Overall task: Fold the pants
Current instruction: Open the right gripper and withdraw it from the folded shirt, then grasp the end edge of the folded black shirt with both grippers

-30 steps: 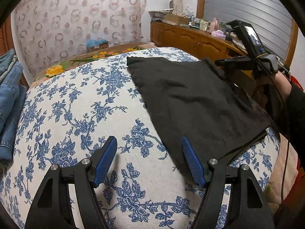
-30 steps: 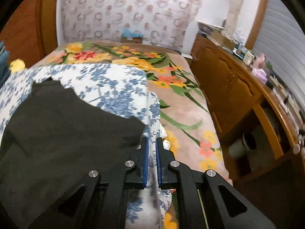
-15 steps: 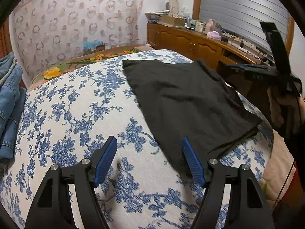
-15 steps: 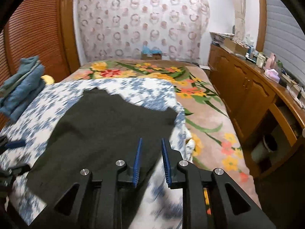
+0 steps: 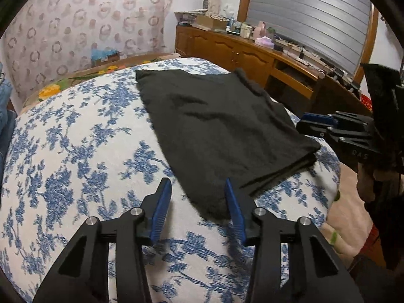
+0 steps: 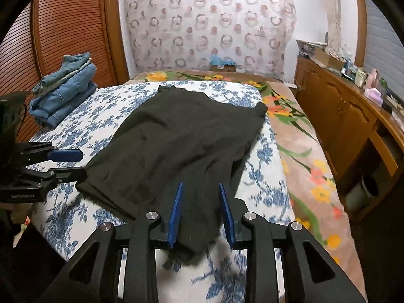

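Note:
Black pants (image 5: 219, 128) lie folded flat on the blue-flowered bed cover (image 5: 75, 151); they also show in the right wrist view (image 6: 176, 146). My left gripper (image 5: 199, 202) is open, hovering by the pants' near left corner, empty. My right gripper (image 6: 202, 207) is open above the pants' near right corner, holding nothing. The right gripper also shows in the left wrist view (image 5: 313, 123), and the left gripper shows in the right wrist view (image 6: 70, 161), beside the pants' left edge.
A stack of folded blue jeans (image 6: 63, 91) sits at the bed's far left. A wooden sideboard (image 6: 348, 116) with clutter runs along the right. A flowered blanket (image 6: 298, 136) covers the bed's right side. A slatted wooden door (image 6: 58, 30) stands at left.
My right gripper opened, let go of the pants and drew back toward the near edge. The pants settled flat. My left gripper stayed open and shifted slightly toward the pants' corner.

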The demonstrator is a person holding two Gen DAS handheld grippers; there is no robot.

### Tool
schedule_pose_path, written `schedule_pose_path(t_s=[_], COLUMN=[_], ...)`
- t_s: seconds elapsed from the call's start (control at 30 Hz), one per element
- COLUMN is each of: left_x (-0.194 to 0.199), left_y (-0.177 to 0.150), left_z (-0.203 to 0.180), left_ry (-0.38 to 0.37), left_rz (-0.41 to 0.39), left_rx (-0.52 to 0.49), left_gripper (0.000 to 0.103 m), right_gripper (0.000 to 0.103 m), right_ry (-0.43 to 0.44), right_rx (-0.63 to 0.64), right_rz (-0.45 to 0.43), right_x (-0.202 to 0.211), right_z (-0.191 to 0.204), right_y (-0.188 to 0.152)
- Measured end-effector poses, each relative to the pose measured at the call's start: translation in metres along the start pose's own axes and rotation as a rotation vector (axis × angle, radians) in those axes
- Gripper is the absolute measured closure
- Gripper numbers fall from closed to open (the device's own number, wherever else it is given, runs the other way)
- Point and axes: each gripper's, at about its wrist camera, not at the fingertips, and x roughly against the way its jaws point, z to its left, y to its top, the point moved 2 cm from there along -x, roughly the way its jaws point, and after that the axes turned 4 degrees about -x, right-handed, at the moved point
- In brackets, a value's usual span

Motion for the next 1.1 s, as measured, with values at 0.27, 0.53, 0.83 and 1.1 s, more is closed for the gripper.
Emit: schedule_pose_path(t_s=[0.27,0.53,0.83,1.1], left_x=[-0.008,-0.004,-0.011,0.016], left_y=[-0.007,-0.005,0.000,0.001], left_z=[-0.010,-0.013,-0.012,-0.016], left_ry=[-0.018,-0.026,0.019,0.020], left_rz=[0.034,0.020,0.033,-0.073], left_rx=[-0.011,-0.016,-0.026,-0.060], left_gripper=[0.061,0.084,0.082,0.087], right_gripper=[0.067,0.066,0.066,0.066], right_ry=[0.031,0.036,0.037,0.042], right_rx=[-0.043,-0.060,-0.066,-0.070], right_rz=[0.016,0.029,0.044,0.047], right_x=[0.000,-0.001,-0.004,-0.005], right_z=[0.008,0.007,0.010,0.012], right_y=[-0.007,-0.010,-0.014,-0.017])
